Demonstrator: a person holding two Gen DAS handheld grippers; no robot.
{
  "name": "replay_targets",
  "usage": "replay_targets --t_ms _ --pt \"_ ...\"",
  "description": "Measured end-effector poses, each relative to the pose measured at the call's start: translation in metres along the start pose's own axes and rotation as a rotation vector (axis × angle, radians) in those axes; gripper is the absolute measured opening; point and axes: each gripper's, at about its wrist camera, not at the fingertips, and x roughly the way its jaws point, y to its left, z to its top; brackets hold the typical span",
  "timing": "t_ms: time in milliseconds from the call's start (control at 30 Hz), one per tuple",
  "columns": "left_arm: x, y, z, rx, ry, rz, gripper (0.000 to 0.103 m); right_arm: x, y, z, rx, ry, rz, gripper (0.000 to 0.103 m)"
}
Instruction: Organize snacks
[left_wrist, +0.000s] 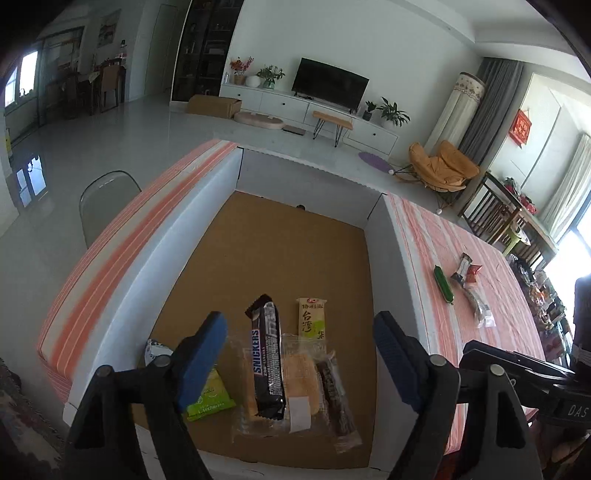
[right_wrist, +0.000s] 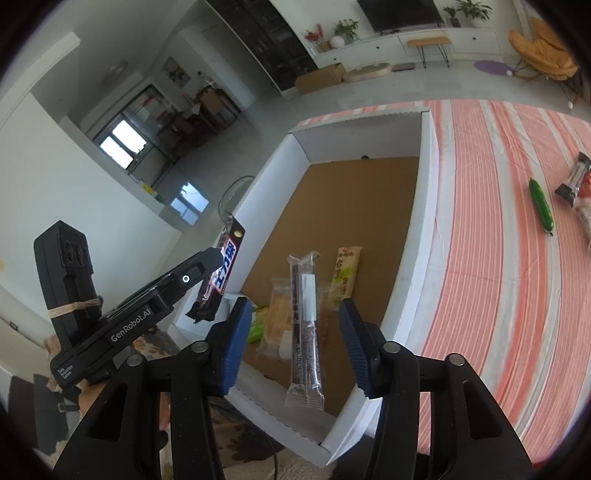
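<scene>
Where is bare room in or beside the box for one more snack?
Bare: the box floor between the far wall and the yellow packet; the tablecloth between the box's right wall and the green stick. Crowded: the near end, around the pastry.

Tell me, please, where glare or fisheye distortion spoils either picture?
Left wrist view: the window at the right edge is blown out and the box walls bow. Right wrist view: the windows glare white, the tablecloth stripes curve, and the corners are black.
</scene>
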Motion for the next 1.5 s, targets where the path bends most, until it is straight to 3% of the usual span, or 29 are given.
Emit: replay_targets --t_ms 133,200,400,500,600,800,1033,1133,1500 --pt "0.011 -0.012 -0.010 0.043 0.013 0.015 0.089 -0.003 -0.036 -0.015 -0.005 -0.047 -0.118 0.064" --pt "0.010 -0.034 -0.014 0.089 0.004 -0.016 0.090 -0.015 -0.064 -0.025 -0.017 -0.102 -0.240 0.065" --pt "0.005 -0.134 -0.036 0.262 0.022 -0.206 0.094 -0.054 -0.175 -0.062 0.097 -0.181 -0.638 0.067" --pt "0.014 -0.189 -0.055 0.357 0.087 -0.306 0.096 -0.075 -0.223 -0.074 0.168 -0.197 -0.784 0.067" --pt "0.036 -0.239 -0.075 0.425 0.184 -0.393 0.096 -0.092 -0.248 -0.086 0.224 -0.210 -0.873 0.067" --pt "0.105 -0.287 -0.111 0.479 0.213 -0.295 0.096 -0.106 -0.268 -0.101 0.316 -0.253 -0.903 0.067" --pt "0.169 -0.290 -0.114 0.506 0.132 -0.124 0.096 -0.104 -0.278 -0.103 0.351 -0.248 -0.880 0.067" --pt "0.190 -0.284 -0.109 0.503 0.135 -0.072 0.096 -0.104 -0.283 -0.105 0.373 -0.245 -0.869 0.067" --pt "0.212 -0.277 -0.106 0.476 0.173 -0.047 0.099 -0.110 -0.298 -0.113 0.467 -0.247 -0.822 0.067"
